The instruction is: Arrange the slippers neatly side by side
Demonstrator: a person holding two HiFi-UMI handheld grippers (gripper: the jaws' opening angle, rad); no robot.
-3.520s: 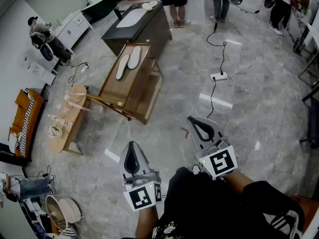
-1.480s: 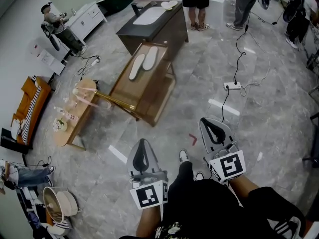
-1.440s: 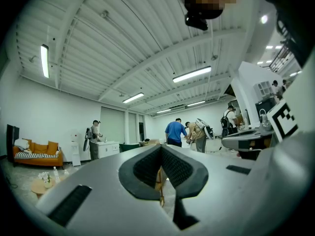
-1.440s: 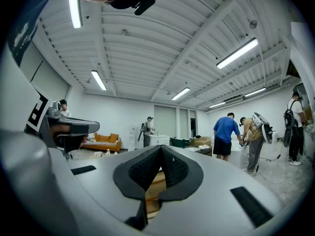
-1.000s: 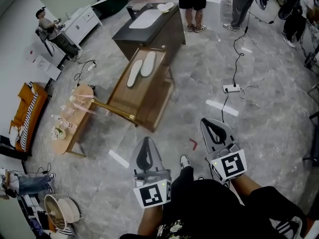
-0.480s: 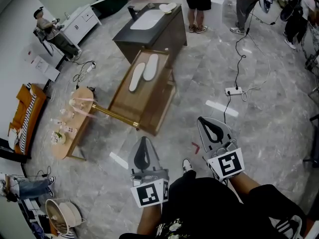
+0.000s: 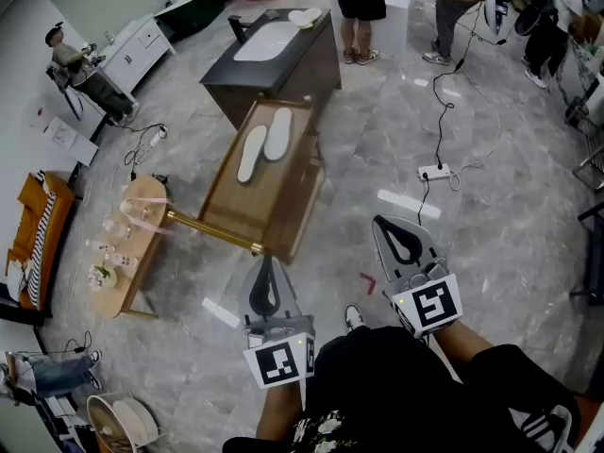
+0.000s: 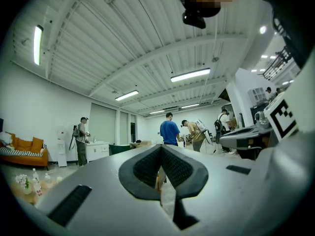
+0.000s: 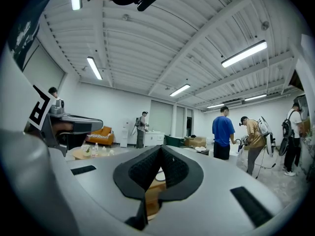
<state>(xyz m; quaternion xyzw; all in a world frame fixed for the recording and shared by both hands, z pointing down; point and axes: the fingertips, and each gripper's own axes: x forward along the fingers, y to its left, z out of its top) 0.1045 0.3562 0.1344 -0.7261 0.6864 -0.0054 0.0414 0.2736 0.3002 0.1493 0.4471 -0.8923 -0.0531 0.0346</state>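
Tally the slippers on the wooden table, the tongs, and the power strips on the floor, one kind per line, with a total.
Slippers on the wooden table: 2
Tongs, the left tongs and the right tongs, both shut and empty: 2
Power strip on the floor: 1
Total: 5

The slippers (image 7: 251,152) are white, the table (image 7: 241,212) brown wood, the floor (image 7: 510,225) grey marble-veined, the sofa (image 7: 23,217) orange.

My left claw (image 7: 264,270) and right claw (image 7: 394,232) are grey shells with black ribbed pads (image 8: 147,168) and white marker cubes (image 7: 434,307). I wear black clothes (image 7: 396,390).
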